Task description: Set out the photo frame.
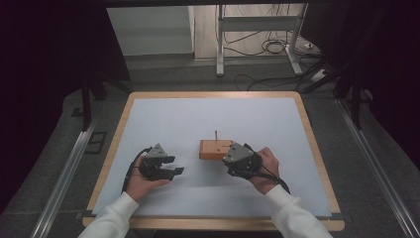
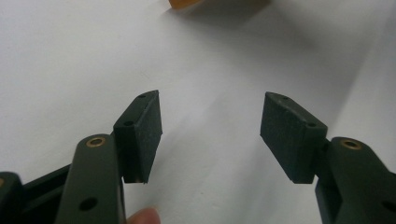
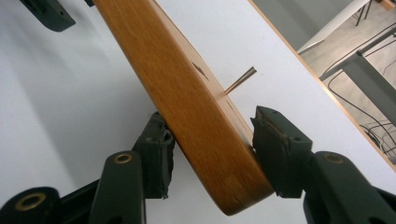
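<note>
Your right gripper (image 1: 232,159) is clamped on the near right corner of the wooden block (image 1: 215,148), one jaw on each flat side; in the right gripper view the block (image 3: 187,102) runs from 11 o'clock down to 5 o'clock between the jaws. Block sits just right of centre on the white surface (image 1: 208,119), at about 3 o'clock from your left gripper (image 1: 174,165). A thin metal pin (image 1: 216,135) stands up from its far edge. Your left gripper's jaws are spread wide, nothing between them, over bare surface; a block corner (image 2: 184,3) shows at 12 o'clock in its view. Left hand (image 1: 141,182) holds it well apart from the block.
</note>
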The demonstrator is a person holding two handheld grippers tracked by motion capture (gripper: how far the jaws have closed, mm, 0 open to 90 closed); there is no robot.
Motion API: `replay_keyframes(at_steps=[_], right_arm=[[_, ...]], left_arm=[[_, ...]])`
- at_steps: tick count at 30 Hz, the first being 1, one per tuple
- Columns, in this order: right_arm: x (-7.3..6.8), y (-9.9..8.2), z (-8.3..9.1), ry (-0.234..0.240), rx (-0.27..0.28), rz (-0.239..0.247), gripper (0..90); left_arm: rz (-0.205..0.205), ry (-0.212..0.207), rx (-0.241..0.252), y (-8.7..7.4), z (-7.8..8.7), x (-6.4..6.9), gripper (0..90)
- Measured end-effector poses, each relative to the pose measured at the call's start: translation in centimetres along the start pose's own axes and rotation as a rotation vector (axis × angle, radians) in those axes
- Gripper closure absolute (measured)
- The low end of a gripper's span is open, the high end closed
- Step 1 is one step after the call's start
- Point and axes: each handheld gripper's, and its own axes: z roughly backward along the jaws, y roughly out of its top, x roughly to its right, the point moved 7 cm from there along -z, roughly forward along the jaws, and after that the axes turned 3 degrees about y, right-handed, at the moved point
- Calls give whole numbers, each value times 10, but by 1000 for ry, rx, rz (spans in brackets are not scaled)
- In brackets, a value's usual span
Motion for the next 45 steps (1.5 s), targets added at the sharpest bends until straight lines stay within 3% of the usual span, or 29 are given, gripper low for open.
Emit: replay_keyframes(at_steps=[17,24,35,45], right_arm=[[8,21,-8,37,-34,42,567],[12,27,-11,8,-58,74,619],[13,34,-13,3,-79,103,646],[5,39,9,92,-55,80,670]], left_arm=[[16,-24,-15,-1,-2,0,363],[13,-23,-17,-2,-2,0,356],[20,-21,-16,-2,-3,-1,353],[16,-22,-18,-2,-3,0,350]])
